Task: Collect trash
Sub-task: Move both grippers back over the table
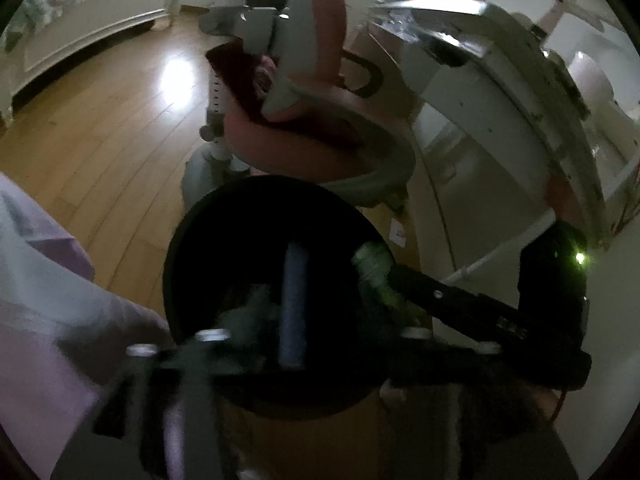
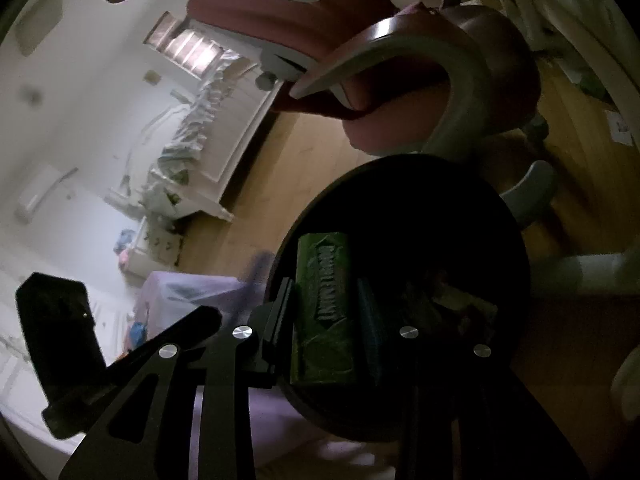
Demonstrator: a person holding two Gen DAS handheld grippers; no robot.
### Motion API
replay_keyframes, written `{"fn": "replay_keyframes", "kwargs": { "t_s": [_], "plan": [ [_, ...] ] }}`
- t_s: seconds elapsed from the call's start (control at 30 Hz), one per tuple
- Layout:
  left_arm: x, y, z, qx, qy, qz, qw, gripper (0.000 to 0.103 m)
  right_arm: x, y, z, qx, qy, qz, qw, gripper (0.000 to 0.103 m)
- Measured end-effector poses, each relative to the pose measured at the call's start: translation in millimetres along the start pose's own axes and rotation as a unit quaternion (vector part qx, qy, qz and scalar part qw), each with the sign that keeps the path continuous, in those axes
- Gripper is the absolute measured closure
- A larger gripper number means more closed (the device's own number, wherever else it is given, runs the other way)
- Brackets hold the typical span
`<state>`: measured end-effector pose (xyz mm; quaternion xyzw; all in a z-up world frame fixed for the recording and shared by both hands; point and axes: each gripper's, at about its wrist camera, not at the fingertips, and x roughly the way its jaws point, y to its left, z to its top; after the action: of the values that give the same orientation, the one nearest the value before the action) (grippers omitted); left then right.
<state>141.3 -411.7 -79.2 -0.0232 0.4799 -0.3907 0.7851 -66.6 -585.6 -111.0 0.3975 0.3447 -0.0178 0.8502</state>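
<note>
A round black trash bin [image 1: 224,232] stands on the wood floor; it also shows in the right wrist view [image 2: 460,208]. My right gripper [image 2: 328,304] is shut on a green wrapper [image 2: 324,304] and holds it over the bin's mouth. In the left wrist view the right gripper [image 1: 372,268] reaches in from the right with the green wrapper [image 1: 374,270] at the bin's rim. My left gripper [image 1: 276,312] hangs over the bin; one blue-grey pad [image 1: 294,304] shows, and the jaws' gap is too dark to read.
A pink and grey chair [image 1: 320,132] stands just behind the bin. A white desk [image 1: 500,92] is to the right. A white bed [image 1: 92,20] stands across the floor. Purple cloth [image 1: 44,280] lies at the left.
</note>
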Motion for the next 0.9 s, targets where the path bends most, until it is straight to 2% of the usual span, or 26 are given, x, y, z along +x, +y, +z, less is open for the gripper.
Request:
{"fn": "replay_keyframes", "kwargs": {
  "t_s": [0.03, 0.07, 0.1, 0.23, 0.4, 0.47, 0.6, 0.67, 0.8, 0.9],
  "plan": [
    [-3.6, -0.6, -0.5, 0.001, -0.008, 0.003, 1.0000, 0.030, -2.5, -0.6, -0.6, 0.000, -0.005, 0.003, 1.000, 0.051],
    [-8.6, -1.7, -0.9, 0.004, -0.017, 0.007, 0.9998, 0.026, -6.8, 2.2, -0.9, -0.003, -0.014, 0.005, 1.000, 0.043],
    [-13.5, -2.3, -1.0, 0.005, -0.021, 0.011, 0.9997, 0.024, -10.1, 2.9, -1.1, -0.005, -0.017, 0.005, 1.000, 0.041],
    [-33.7, 0.2, -0.1, -0.004, -0.040, 0.007, 0.9992, 0.023, -15.8, 13.5, -1.4, -0.012, -0.021, 0.007, 1.000, 0.040],
    [-78.6, 12.1, -7.5, -0.016, -0.081, 0.010, 0.9965, 0.022, -19.4, 39.0, -6.1, -0.041, -0.015, 0.014, 0.999, 0.040],
    [-95.0, 19.0, -10.1, -0.023, -0.097, 0.019, 0.9949, 0.016, -18.5, 53.2, -10.0, -0.056, -0.009, 0.017, 0.998, 0.040],
    [-144.0, 46.4, -22.7, -0.036, -0.137, 0.061, 0.9881, 0.014, -12.1, 93.5, -23.3, -0.094, 0.009, 0.029, 0.995, 0.040],
    [-175.9, 71.0, -32.7, -0.052, -0.160, 0.098, 0.9809, 0.012, -3.9, 120.4, -32.5, -0.121, 0.027, 0.040, 0.991, 0.039],
    [-229.9, 125.0, -52.6, -0.094, -0.191, 0.159, 0.9640, 0.010, 13.5, 178.2, -53.1, -0.178, 0.056, 0.069, 0.980, 0.030],
    [-277.2, 182.7, -74.5, -0.142, -0.214, 0.221, 0.9408, 0.008, 29.7, 225.8, -69.3, -0.220, 0.076, 0.087, 0.969, 0.026]
  ]
}}
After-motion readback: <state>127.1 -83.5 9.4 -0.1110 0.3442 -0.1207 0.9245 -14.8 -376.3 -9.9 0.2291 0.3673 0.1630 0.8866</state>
